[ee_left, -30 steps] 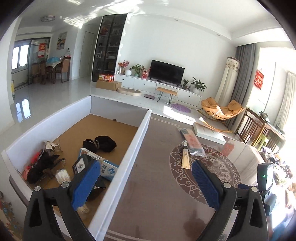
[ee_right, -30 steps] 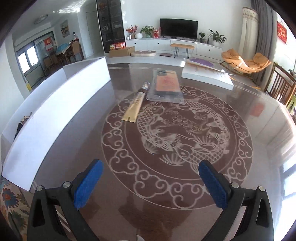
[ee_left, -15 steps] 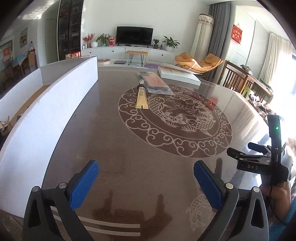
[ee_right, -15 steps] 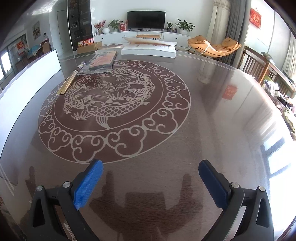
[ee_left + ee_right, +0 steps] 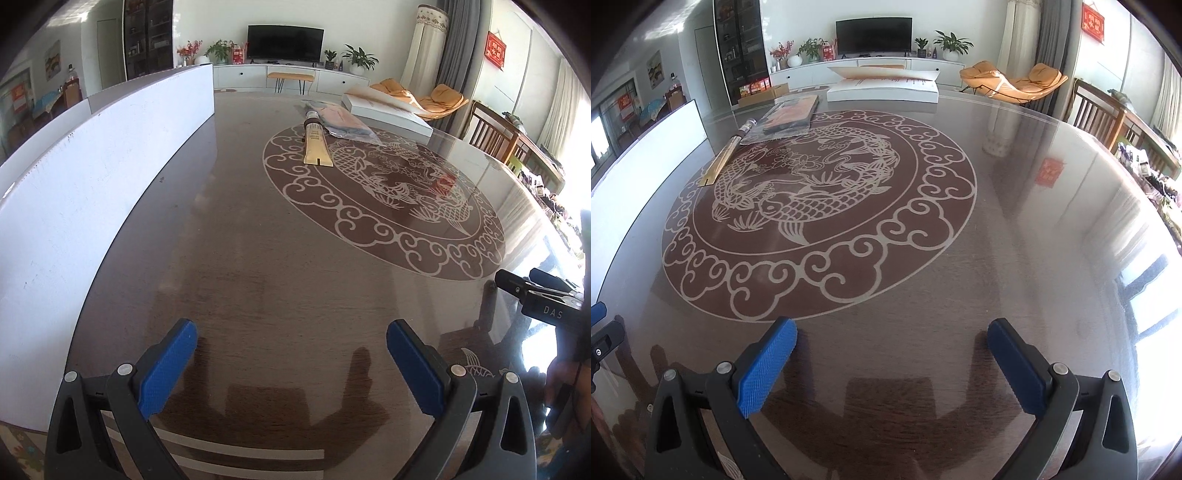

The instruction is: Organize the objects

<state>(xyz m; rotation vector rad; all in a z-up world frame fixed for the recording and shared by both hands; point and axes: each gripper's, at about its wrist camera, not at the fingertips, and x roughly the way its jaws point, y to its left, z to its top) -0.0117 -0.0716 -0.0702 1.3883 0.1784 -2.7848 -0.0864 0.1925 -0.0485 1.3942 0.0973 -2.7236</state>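
A gold tube (image 5: 316, 142) with a dark cap lies on the brown table at the far side, next to a clear plastic packet (image 5: 341, 120) with pink contents. Both also show in the right wrist view, the tube (image 5: 722, 157) and the packet (image 5: 790, 116) at the far left. My left gripper (image 5: 290, 363) is open and empty, low over the near part of the table. My right gripper (image 5: 892, 360) is open and empty, low over the table's near edge. The white-walled box (image 5: 74, 177) stands at the left; its inside is hidden.
A flat white box (image 5: 384, 110) lies at the table's far edge, also in the right wrist view (image 5: 882, 88). The table (image 5: 1015, 240) is glossy with a round fish pattern. Wooden chairs (image 5: 1100, 118) stand at the right. The right gripper's body (image 5: 543, 299) shows at the right.
My left gripper has swung right, from above the box's contents to over the table. My right gripper has pulled back toward the table's near edge, so the tube and packet look farther away.
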